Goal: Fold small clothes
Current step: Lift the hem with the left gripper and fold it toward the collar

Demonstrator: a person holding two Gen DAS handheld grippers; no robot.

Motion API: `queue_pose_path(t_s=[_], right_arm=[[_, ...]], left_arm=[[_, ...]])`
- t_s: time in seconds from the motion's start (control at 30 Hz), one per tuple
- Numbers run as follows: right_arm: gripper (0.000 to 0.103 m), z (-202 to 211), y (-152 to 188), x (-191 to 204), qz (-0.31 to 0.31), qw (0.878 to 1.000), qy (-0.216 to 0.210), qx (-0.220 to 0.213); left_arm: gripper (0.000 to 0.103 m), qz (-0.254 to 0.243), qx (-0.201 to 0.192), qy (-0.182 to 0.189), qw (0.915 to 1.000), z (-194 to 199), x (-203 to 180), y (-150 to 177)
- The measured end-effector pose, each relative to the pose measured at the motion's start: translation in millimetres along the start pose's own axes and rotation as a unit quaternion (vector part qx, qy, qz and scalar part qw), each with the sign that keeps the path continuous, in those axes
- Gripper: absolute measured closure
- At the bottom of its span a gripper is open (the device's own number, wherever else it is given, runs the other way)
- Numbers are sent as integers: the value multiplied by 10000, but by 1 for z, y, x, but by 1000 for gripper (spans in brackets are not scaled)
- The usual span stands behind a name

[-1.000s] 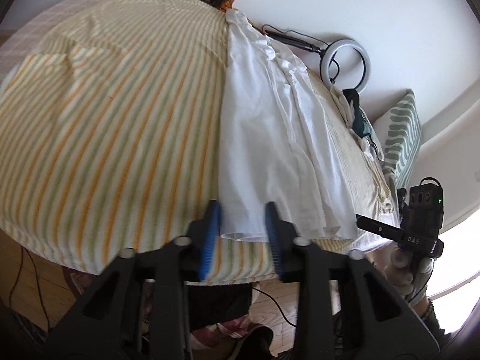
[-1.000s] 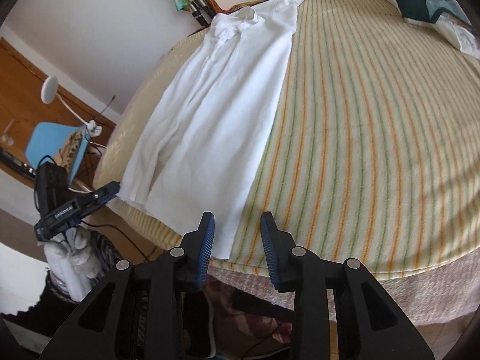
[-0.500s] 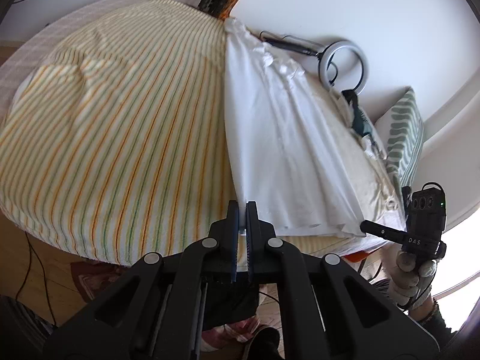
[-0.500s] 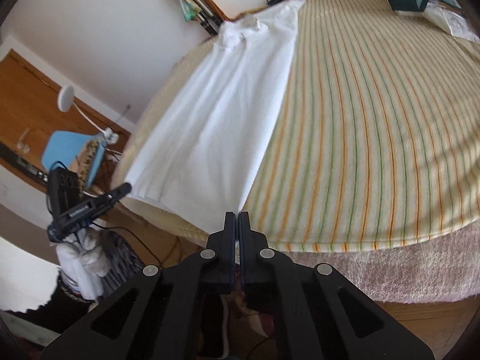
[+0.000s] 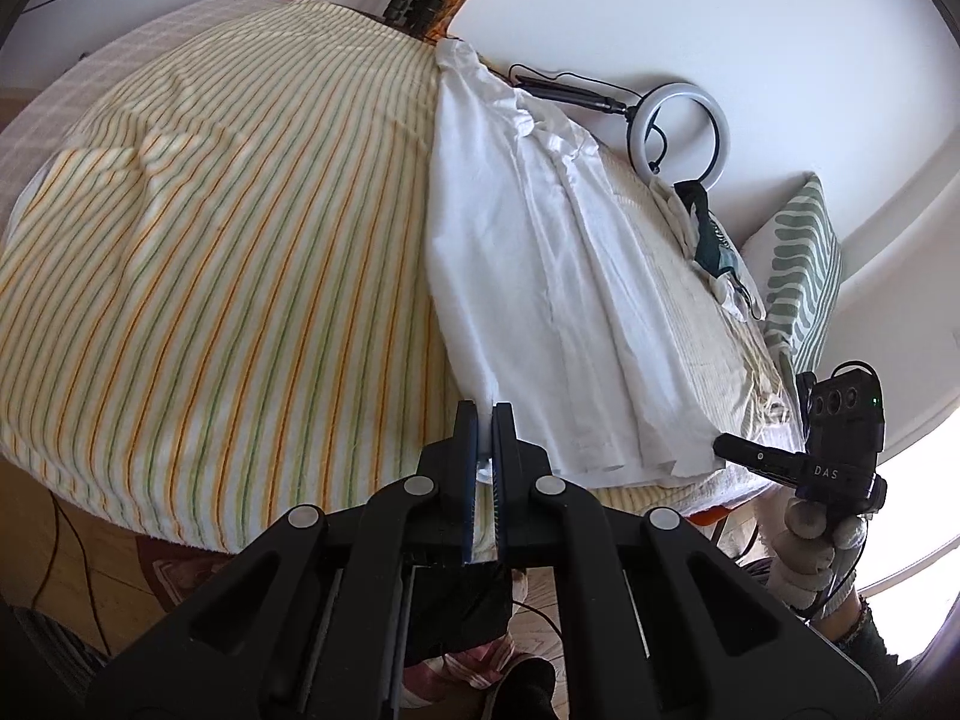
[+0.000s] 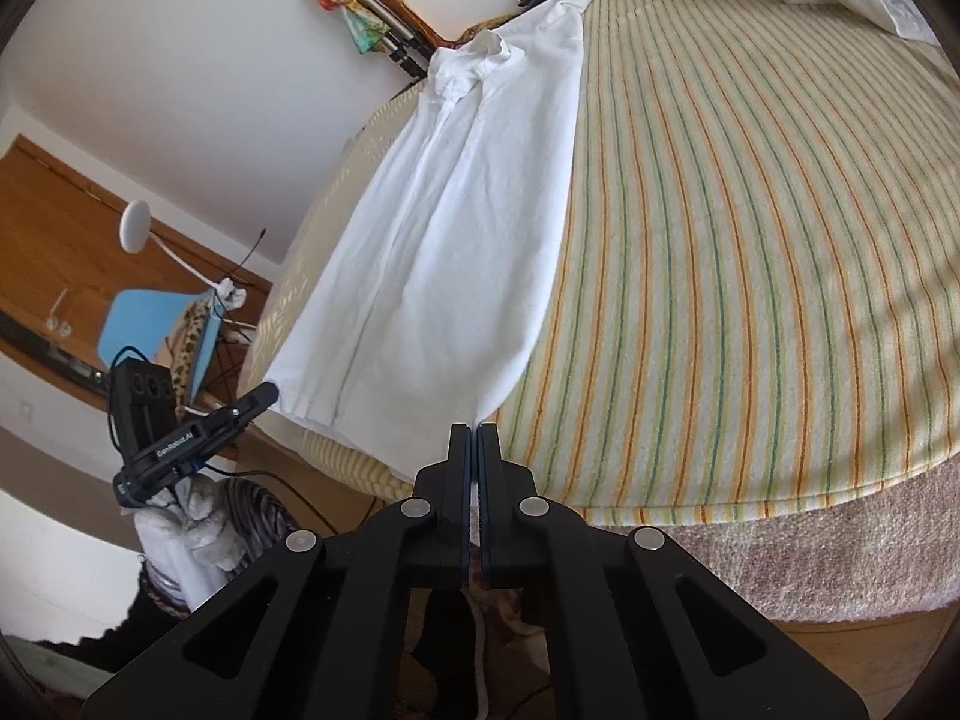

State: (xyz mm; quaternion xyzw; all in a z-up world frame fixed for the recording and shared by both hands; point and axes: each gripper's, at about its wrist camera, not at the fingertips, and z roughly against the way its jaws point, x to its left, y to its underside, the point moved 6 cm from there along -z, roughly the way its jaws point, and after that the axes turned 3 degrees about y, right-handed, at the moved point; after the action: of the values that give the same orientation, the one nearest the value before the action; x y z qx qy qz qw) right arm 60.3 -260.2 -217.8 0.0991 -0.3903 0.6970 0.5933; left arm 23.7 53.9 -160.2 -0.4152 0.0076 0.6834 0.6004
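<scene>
A second ago both grippers were open, with their blue pads wide apart at the bottom edge of the long white cotton shirt (image 5: 540, 276). Now both are pinched tight. The left gripper (image 5: 485, 420) has closed on one bottom corner of the shirt, and a little strip of white cloth shows between its pads. The right gripper (image 6: 471, 438) has closed on the other bottom corner, where the hem comes to a point right at its tips. The shirt lies flat and long on the bed with the yellow, orange and green striped cover (image 6: 750, 240). Its collar is at the far end, near the wall, and its hem is at the near edge by the grippers. The cloth looks a bit smoother and straighter than before. With both corners held, the fold can probably start now, most likely by lifting the hem and carrying it up toward the collar.
</scene>
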Motion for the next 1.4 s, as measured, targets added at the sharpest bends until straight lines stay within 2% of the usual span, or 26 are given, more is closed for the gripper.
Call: queue_pose_path(t_s=[0.23, 0.4, 0.53, 0.73, 0.83, 0.97, 1.17, 1.2, 1.27, 1.3, 1.4], right_arm=[[102, 6, -29, 4, -144, 9995, -144, -227], [102, 5, -66, 7, -180, 9985, -137, -496], [102, -2, -100, 3, -280, 9962, -138, -812], [102, -31, -144, -19, -516, 9946, 59, -899], [102, -40, -152, -29, -575, 9944, 113, -876], [102, -52, -159, -36, -642, 9943, 211, -823], [102, -52, -164, -39, -662, 9931, 367, -897], [102, -50, -165, -41, -649, 9927, 416, -928], [98, -45, -168, -42, -561, 9912, 573, -1051], [97, -40, -169, -41, -483, 9905, 685, -1094], [97, -29, -167, -29, -138, 9905, 649, -1203]], left_arm=[[101, -84, -150, 128, 9998, -4, -14, -33], [101, -150, -311, 126, 9993, -15, -20, -66], [101, 13, -480, 108, 9988, -31, -16, -97], [101, 51, -543, -179, 9984, -62, 1, -129], [101, 170, -459, -249, 9985, -77, 12, -139], [101, 62, -385, -353, 9986, -94, 16, -148], [101, -57, -432, -307, 9986, -102, 12, -156], [100, -79, -455, -341, 9984, -101, 13, -157], [86, -83, -500, -351, 9981, -97, 16, -158], [82, -96, -569, -370, 9976, -92, 18, -159], [79, -274, -645, -383, 9968, -79, 16, -158]])
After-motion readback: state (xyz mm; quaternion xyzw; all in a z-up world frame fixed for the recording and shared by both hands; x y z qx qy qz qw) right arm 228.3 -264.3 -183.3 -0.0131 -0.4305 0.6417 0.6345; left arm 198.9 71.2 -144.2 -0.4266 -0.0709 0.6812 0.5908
